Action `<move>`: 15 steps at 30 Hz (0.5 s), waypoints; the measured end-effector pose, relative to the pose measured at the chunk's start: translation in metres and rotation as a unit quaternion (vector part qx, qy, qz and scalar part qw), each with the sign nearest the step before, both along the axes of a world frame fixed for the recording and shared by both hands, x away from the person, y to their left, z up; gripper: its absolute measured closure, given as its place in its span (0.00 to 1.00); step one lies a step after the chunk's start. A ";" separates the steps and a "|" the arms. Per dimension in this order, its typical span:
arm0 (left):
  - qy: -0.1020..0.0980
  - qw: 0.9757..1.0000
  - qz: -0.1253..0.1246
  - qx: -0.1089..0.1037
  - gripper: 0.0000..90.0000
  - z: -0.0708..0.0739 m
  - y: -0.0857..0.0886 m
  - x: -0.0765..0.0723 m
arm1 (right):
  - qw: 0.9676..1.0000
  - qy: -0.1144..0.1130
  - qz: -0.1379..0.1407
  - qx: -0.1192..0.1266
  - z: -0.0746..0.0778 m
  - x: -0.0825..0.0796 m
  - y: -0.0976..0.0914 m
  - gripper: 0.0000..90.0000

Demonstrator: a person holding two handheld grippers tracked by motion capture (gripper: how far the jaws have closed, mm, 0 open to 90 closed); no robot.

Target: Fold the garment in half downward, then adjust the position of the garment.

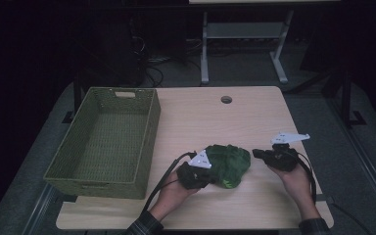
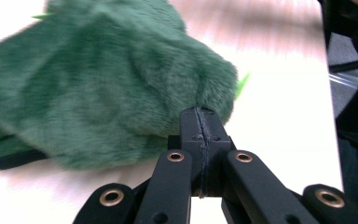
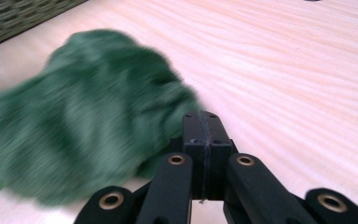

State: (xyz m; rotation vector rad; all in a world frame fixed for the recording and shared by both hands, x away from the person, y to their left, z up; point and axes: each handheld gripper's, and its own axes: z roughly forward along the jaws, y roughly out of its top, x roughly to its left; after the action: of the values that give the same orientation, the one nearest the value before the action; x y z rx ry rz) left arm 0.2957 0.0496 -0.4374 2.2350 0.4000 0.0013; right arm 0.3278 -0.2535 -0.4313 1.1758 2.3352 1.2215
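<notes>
Green cloth [image 1: 227, 164] bunched lower centre of frame between closed left gripper [image 1: 209, 171], touching it, and closed right gripper [image 1: 255, 153], just beside.

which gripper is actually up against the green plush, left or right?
The left gripper: in the high view it sits against the green plush, near its left edge. The right gripper sits off the plush's right side, a strip of table between them.

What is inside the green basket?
Nothing that I can see: the green basket shows only its bare woven bottom. The near wall hides the strip of floor just behind it, so something small and flat could lie there. The fuzzy green cloth lies outside, on the table.
</notes>
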 end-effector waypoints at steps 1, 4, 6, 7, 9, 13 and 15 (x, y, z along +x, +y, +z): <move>0.000 1.000 -0.004 0.003 1.00 -0.001 -0.001 0.000 | 1.000 -0.004 -0.006 0.005 -0.001 0.007 0.001 1.00; 0.007 1.000 -0.012 0.007 1.00 -0.006 -0.006 -0.001 | 1.000 0.005 -0.013 -0.001 -0.005 0.022 0.004 1.00; 0.011 1.000 -0.014 0.011 1.00 -0.009 -0.009 -0.003 | 1.000 -0.002 -0.018 0.010 -0.009 0.034 0.005 1.00; 0.013 1.000 -0.016 0.012 1.00 -0.010 -0.010 -0.003 | 1.000 0.003 -0.018 0.011 -0.011 0.040 0.007 1.00; 0.017 1.000 -0.020 0.015 1.00 -0.014 -0.013 -0.003 | 1.000 0.013 -0.018 0.008 -0.016 0.050 0.011 1.00; 0.025 0.999 -0.027 0.018 1.00 -0.020 -0.019 -0.003 | 1.000 0.009 -0.011 0.007 -0.024 0.062 0.021 1.00; 0.026 0.999 -0.029 0.025 1.00 -0.024 -0.022 -0.002 | 1.000 0.018 -0.001 0.005 -0.030 0.065 0.026 1.00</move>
State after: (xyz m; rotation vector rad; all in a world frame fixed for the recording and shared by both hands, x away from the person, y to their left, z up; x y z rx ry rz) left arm 0.2937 0.0273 -0.4613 2.2989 0.3655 -0.0785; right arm 0.3930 -0.2273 -0.4609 1.2130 2.3570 1.2216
